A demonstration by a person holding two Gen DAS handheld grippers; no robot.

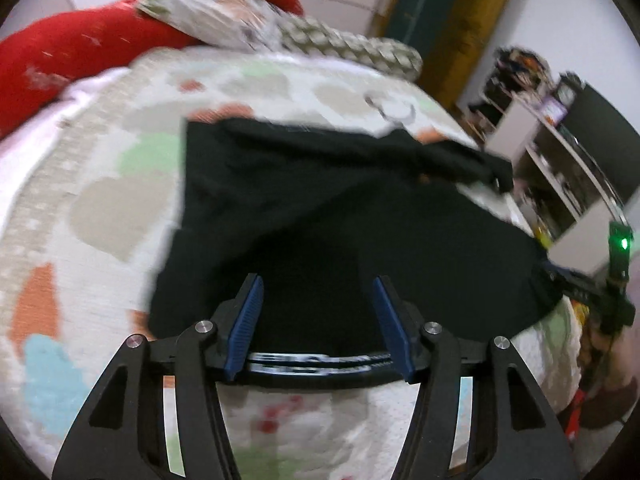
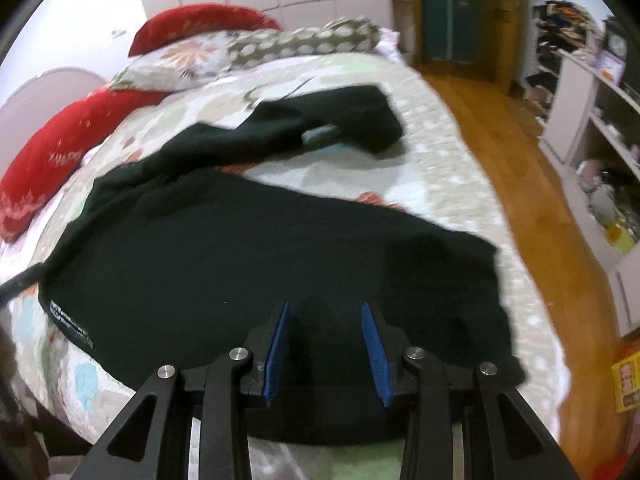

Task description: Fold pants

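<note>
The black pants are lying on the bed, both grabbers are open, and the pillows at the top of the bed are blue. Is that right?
Not quite: the pillows are red, not blue, as the right wrist view shows. The rest holds: the black pants lie on the bed, and the left gripper and right gripper both have open jaws.

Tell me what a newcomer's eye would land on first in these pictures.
First, the black pants spread across the patterned bedspread, one leg trailing toward the far end. Next, the red pillows at the head of the bed. Both the left gripper and right gripper hang open over the dark cloth.
</note>
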